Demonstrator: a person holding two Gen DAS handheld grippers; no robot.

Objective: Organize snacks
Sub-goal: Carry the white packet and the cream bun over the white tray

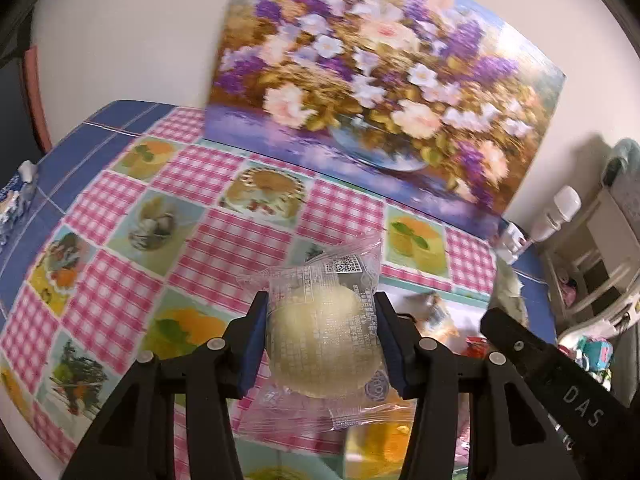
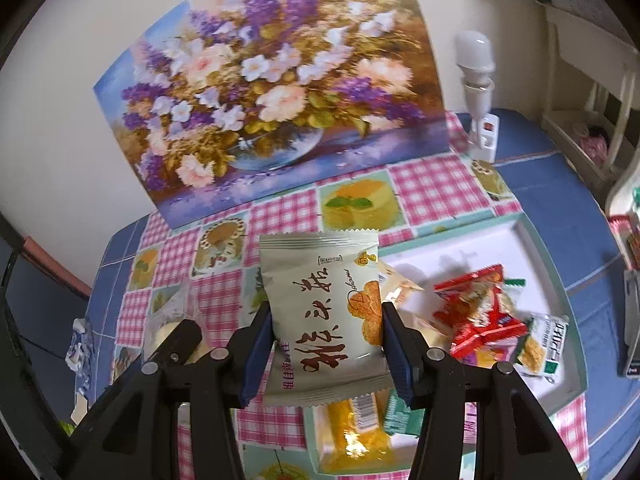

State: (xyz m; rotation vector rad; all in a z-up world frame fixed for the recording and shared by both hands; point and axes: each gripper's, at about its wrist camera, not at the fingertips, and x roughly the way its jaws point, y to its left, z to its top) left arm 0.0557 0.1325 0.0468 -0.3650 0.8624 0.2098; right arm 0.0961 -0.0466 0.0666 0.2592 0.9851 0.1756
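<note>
My left gripper [image 1: 322, 320] is shut on a clear-wrapped pale round pastry [image 1: 320, 336], held above the checked tablecloth [image 1: 224, 232]. My right gripper [image 2: 326, 320] is shut on a pale green snack packet [image 2: 324, 312] with brown lettering and a biscuit picture. Just right of it lies a white tray [image 2: 512, 240] with a red packet [image 2: 476, 312], a green-and-white packet [image 2: 544, 344] and other wrapped snacks. An orange-filled clear packet [image 2: 352, 436] lies at the tray's near left. The left gripper's arm [image 2: 176, 340] shows at the lower left of the right wrist view.
A flower painting [image 1: 372, 92] leans on the wall at the back of the table. A white bulb lamp [image 2: 476, 80] stands at the back right. White shelving [image 2: 592, 92] is beyond the table's right edge. A blue-and-white wrapper [image 2: 80, 348] lies at the left edge.
</note>
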